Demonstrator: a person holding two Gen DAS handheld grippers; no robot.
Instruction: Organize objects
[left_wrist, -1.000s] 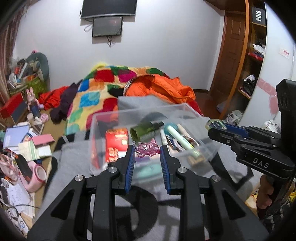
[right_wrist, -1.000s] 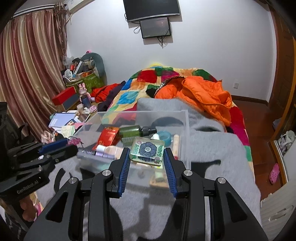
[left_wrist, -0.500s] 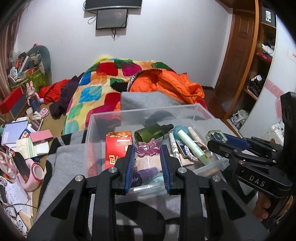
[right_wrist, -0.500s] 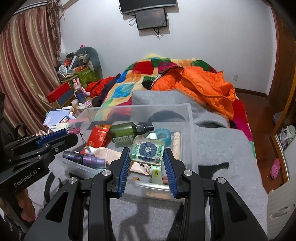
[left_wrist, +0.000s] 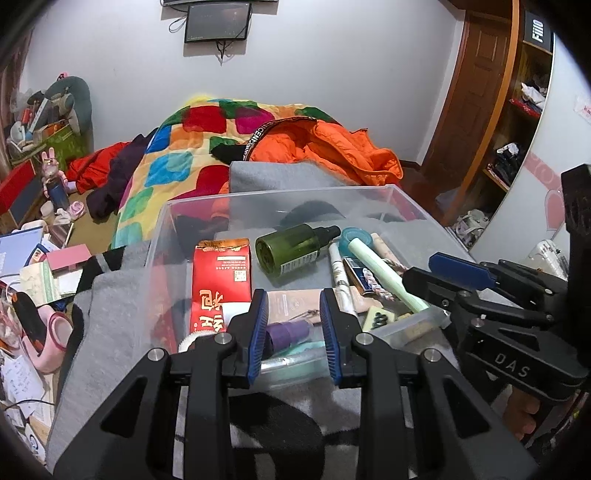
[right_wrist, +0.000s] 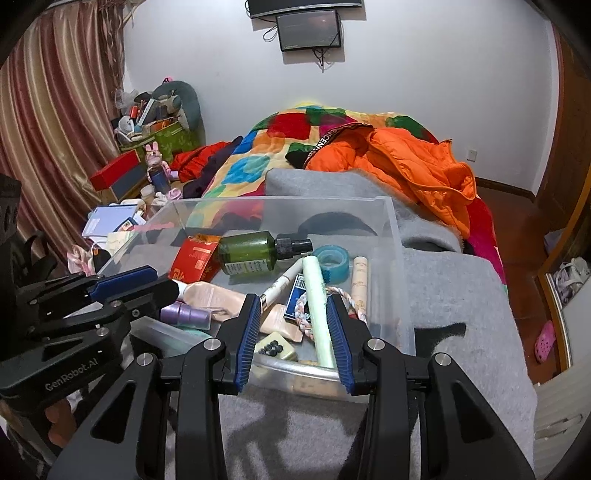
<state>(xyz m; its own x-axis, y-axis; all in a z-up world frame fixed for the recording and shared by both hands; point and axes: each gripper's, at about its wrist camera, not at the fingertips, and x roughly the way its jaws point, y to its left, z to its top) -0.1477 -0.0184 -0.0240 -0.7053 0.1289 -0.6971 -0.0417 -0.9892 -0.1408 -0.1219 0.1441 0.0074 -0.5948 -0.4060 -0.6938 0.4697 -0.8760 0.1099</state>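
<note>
Nearest the cameras, the left gripper (left_wrist: 291, 325) and the right gripper (right_wrist: 291, 338) hover over the near rim of the clear bin (right_wrist: 399, 258), each with its jaws parted narrowly and nothing between the pads. Inside the bin lie the collected items: the purple tube (right_wrist: 188, 315) and pale green stick (right_wrist: 317, 314) toward the near wall, the red packet (left_wrist: 221, 277) at mid-depth, and the green spray bottle (right_wrist: 255, 253) and tape roll (right_wrist: 332, 258) behind them. Judging by this, most of the sorting looks complete, though loose clutter on the floor (left_wrist: 40, 266) left of the bin remains, and whether it belongs to the task cannot be told.
</note>
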